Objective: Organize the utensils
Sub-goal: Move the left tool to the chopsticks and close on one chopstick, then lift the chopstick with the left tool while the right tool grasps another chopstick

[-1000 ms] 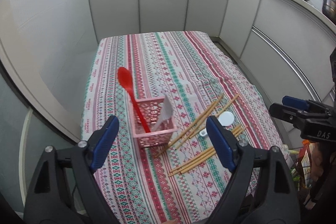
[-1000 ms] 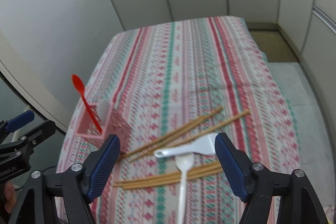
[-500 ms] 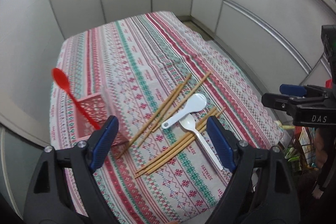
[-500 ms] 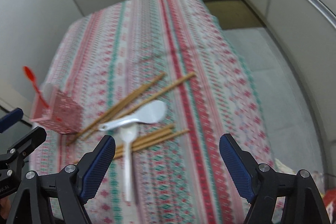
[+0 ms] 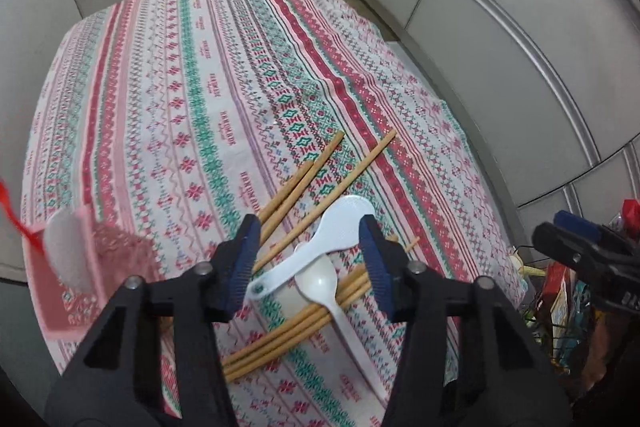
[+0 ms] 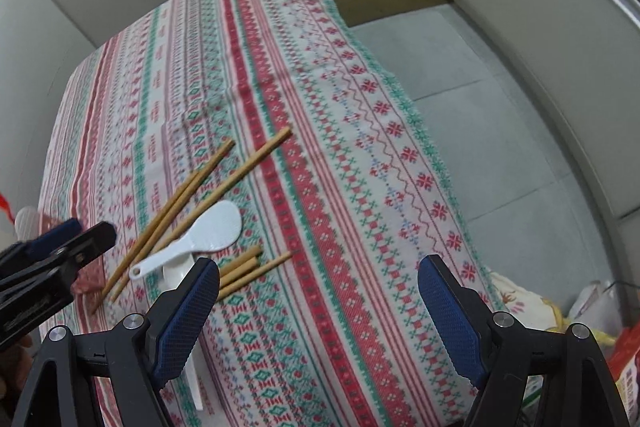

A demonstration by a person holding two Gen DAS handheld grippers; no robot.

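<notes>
Chopsticks: seven counted. Three in the far loose group (image 5: 320,183), four in the near bundle (image 5: 296,327), though the near count is uncertain where they overlap. White spoons on the cloth: two, one rice paddle (image 5: 320,243) and one soup spoon (image 5: 328,291). Pink basket (image 5: 80,279), left: one, holding one white utensil (image 5: 66,251) and one red spoon (image 5: 12,215).

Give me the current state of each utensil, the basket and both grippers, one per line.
Left gripper: open, empty, over the rice paddle.
Right gripper: open, empty.
Rice paddle: flat on chopsticks.
White spoon: lying across chopsticks, bowl up.
Chopsticks: loose, scattered on tablecloth.
Pink basket: holds a red spoon.
</notes>
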